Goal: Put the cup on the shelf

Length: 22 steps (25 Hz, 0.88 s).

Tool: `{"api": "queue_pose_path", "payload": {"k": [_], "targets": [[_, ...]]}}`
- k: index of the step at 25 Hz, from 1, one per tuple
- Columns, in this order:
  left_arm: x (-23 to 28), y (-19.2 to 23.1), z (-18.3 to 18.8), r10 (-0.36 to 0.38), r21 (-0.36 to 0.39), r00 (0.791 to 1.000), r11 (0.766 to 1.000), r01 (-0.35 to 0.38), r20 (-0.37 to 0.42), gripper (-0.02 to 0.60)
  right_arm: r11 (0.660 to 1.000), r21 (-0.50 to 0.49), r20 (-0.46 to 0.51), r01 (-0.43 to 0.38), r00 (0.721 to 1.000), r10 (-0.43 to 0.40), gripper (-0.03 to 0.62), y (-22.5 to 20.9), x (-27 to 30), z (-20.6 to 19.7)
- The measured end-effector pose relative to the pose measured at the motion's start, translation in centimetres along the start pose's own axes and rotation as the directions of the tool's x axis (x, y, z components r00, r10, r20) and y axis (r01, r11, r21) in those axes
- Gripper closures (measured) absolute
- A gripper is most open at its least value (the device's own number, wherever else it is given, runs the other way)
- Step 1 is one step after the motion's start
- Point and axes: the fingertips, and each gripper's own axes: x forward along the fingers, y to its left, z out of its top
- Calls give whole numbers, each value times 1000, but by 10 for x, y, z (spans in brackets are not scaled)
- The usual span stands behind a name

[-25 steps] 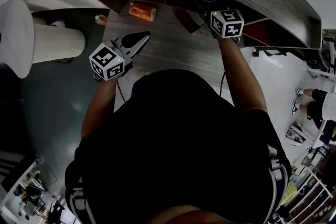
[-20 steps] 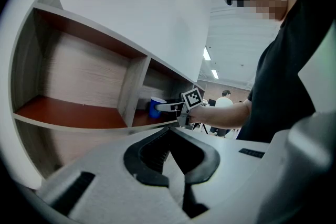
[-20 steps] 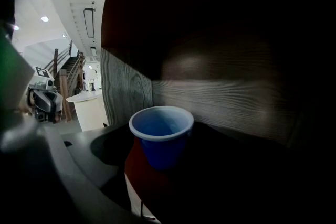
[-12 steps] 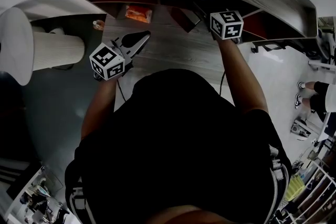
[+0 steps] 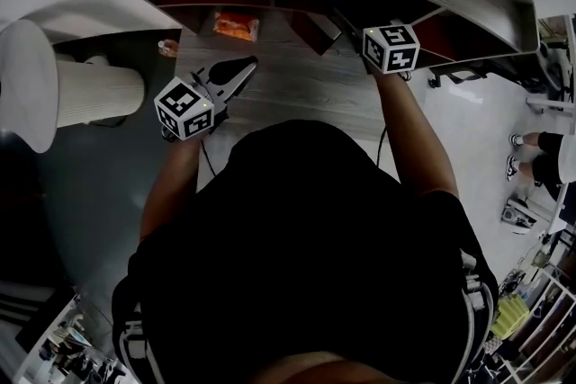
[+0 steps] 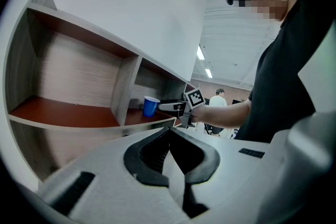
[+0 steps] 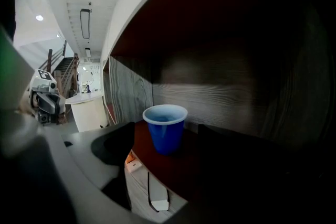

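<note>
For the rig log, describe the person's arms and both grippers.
The left gripper and right gripper are light grey with black jaws, each carrying a white cube with black square markers. The person wears a black short-sleeved shirt.

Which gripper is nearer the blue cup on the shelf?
Right. The right gripper is open just in front of the blue cup; the left gripper hangs shut, back over the table.

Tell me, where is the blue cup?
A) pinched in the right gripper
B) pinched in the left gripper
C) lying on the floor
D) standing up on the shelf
D: the blue cup stands upright on the shelf, and the right gripper has its jaws apart, not touching it.
</note>
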Motion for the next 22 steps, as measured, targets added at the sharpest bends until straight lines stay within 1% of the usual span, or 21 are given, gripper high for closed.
{"api": "queue_pose_path", "payload": {"k": [3, 4, 7, 12, 14, 19, 22], "targets": [[-2, -1, -2, -15, 0, 1000, 1000, 15, -1, 565, 1000, 0, 5, 21, 1000, -21, 214, 2, -9, -1], [-2, -2, -2, -23, 3, 1000, 1000, 23, -2, 565, 999, -1, 9, 32, 999, -32, 228, 2, -13, 0], [-1, -7, -2, -52, 13, 999, 999, 52, -4, 565, 998, -2, 26, 65, 998, -65, 321, 4, -27, 0], [-4, -16, 0, -95, 27, 995, 995, 95, -13, 565, 993, 4, 51, 116, 992, -116, 378, 9, -53, 5], [-7, -20, 0, -109, 32, 994, 993, 110, -17, 565, 992, 8, 60, 128, 990, -128, 411, 13, -61, 6], [-18, -28, -3, -136, 40, 990, 990, 137, -28, 565, 992, 42, 88, 117, 989, -120, 519, 32, -79, 7], [-25, -33, -4, -150, 46, 988, 987, 152, -29, 565, 992, 38, 94, 120, 988, -123, 552, 45, -89, 7]]}}
